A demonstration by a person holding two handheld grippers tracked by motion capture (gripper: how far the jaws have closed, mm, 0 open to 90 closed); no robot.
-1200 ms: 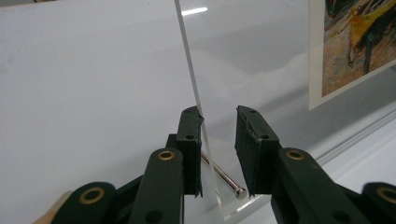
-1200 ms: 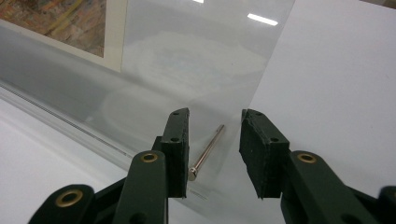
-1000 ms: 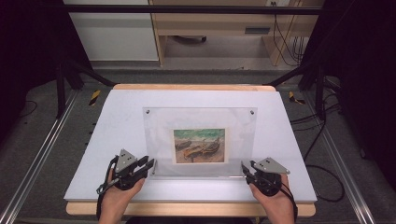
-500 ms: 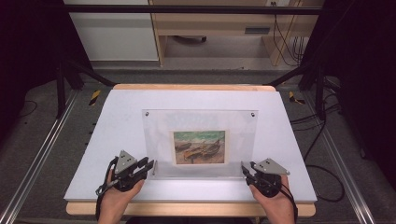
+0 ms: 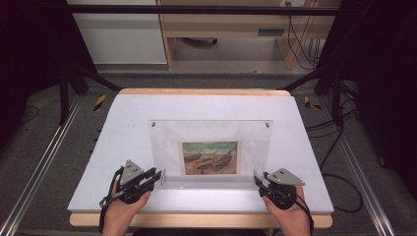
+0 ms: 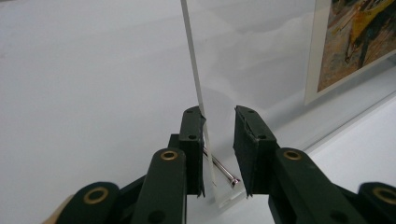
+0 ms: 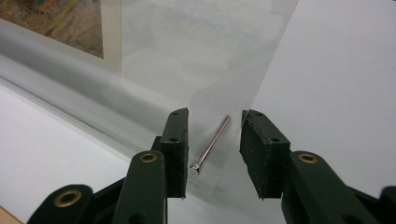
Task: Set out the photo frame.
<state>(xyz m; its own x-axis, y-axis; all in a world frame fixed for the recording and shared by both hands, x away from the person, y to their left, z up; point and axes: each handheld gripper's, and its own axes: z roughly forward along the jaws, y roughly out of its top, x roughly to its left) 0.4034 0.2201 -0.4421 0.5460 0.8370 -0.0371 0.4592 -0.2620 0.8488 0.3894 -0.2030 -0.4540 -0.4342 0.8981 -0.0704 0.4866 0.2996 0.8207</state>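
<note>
Both tongs stand apart: left tongs (image 6: 218, 154) straddle the acrylic picture frame's (image 5: 211, 142) near-left corner pin (image 6: 223, 171), right tongs (image 7: 215, 154) straddle the near-right pin (image 7: 212, 143), near the worktop's (image 5: 123, 128) front edge.

Clear frame (image 5: 211, 147) is showing a green, ochre and yellow picture (image 5: 210, 157). Table (image 5: 123, 128) is appearing white. Grippers are showing black jaws.
</note>
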